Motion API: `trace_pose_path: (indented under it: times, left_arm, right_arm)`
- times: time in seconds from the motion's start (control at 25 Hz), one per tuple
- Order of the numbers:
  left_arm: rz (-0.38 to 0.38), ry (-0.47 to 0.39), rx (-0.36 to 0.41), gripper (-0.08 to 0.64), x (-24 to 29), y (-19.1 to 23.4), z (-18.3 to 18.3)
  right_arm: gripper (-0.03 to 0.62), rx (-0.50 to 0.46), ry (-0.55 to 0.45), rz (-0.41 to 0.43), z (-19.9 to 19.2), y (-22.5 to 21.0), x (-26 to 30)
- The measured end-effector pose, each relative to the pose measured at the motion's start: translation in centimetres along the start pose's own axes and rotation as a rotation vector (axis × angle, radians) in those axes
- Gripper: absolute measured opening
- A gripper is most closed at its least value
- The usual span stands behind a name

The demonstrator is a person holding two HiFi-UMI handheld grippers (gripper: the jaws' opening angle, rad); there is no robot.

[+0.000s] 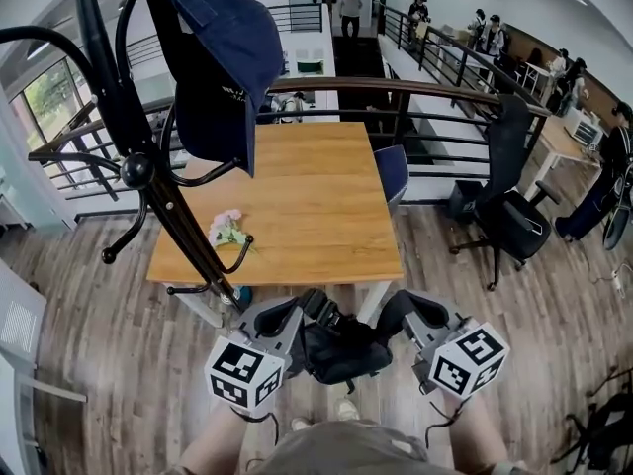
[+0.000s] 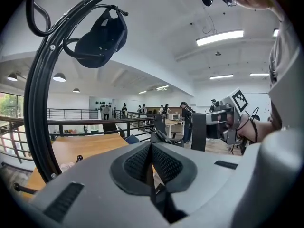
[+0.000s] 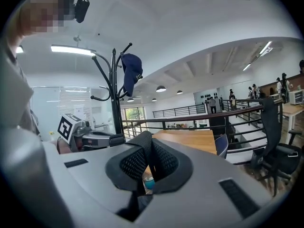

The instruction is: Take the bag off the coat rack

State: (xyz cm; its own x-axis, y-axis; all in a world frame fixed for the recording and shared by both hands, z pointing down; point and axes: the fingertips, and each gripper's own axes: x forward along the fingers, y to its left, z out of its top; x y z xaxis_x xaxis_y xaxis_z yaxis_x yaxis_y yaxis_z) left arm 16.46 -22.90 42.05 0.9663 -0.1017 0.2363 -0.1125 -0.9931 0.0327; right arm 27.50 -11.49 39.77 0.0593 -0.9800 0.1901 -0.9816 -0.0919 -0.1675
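Bag [image 1: 341, 352], black and soft-sided, is seen in the head view slung low between the left gripper [image 1: 309, 310] and the right gripper [image 1: 389, 317], just in front of the near edge of the table [image 1: 316, 196] and well clear of the coat rack [image 1: 148, 176], on which only a navy cap [image 1: 218, 57] is left hanging. The body is judged to be limp fabric that sags and swings rather than holding a shape, and light enough to be carried by its straps alone. The straps are therefore judged the right place to take hold, since the slack cloth would bunch and slip. No brand is made out on the bag. A small pale print on the cap is too small to be read, and the marker cubes carry only black-and-white patterns. In the left gripper view, the claw [image 2: 151, 151] is pressed together on a thin strap [image 2: 153, 175] running down between the pads, with the dark top of the bag just beyond. In the right gripper view, the claw [image 3: 148, 158] is pinched on a wide strap [image 3: 144, 144] folded over one pad. No writing is readable in either gripper view.
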Motion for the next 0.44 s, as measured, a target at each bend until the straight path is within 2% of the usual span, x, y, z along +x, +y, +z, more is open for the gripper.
trace_pose_path:
  times: [0.44]
  left_arm:
    - [0.005,-0.021,-0.003,0.017,0.7,-0.6,1.5]
  right_arm:
    - [0.031,-0.008,-0.011,-0.018,0.9,-1.2,-1.6]
